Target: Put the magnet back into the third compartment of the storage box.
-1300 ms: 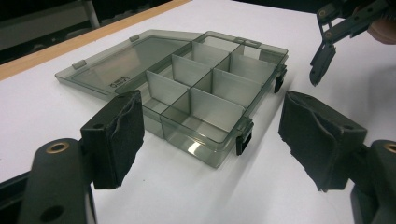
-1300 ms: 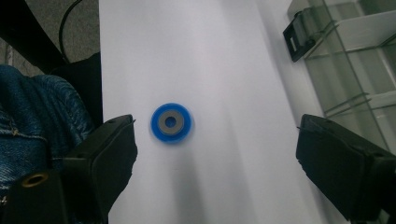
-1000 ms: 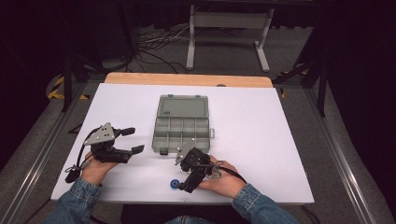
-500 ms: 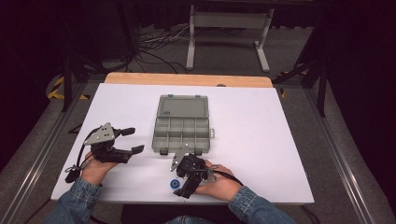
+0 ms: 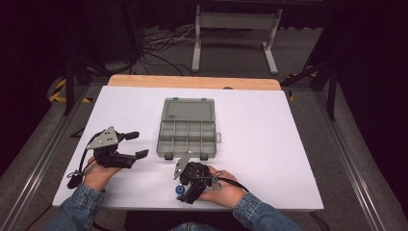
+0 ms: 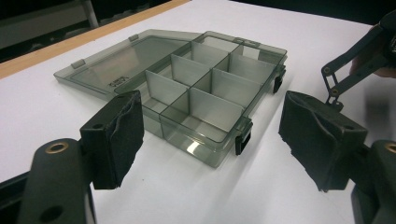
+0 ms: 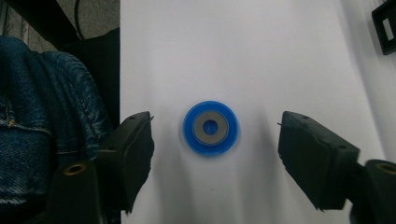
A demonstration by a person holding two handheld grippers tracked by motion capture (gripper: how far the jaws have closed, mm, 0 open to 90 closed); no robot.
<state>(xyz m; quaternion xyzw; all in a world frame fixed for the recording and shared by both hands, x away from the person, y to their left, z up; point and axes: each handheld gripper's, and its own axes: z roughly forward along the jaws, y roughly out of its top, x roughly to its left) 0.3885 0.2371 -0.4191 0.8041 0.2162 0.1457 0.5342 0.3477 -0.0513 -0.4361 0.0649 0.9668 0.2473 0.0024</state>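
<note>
A: Where is the blue disc (image 7: 210,127) now?

B: It lies flat on the white table (image 5: 269,144), near the front edge, between the two jaws of the right gripper (image 5: 188,185). The jaws are spread wide and do not touch it.

A: And the left gripper (image 5: 137,144)?

B: Its jaws are also apart, holding nothing. It points at the open grey organizer box (image 6: 201,93), which stands a little before it.

One camera looks down from high up on the whole table (image 5: 288,144). Two ride close on the grippers; one shares the box (image 6: 196,93) with it.
</note>
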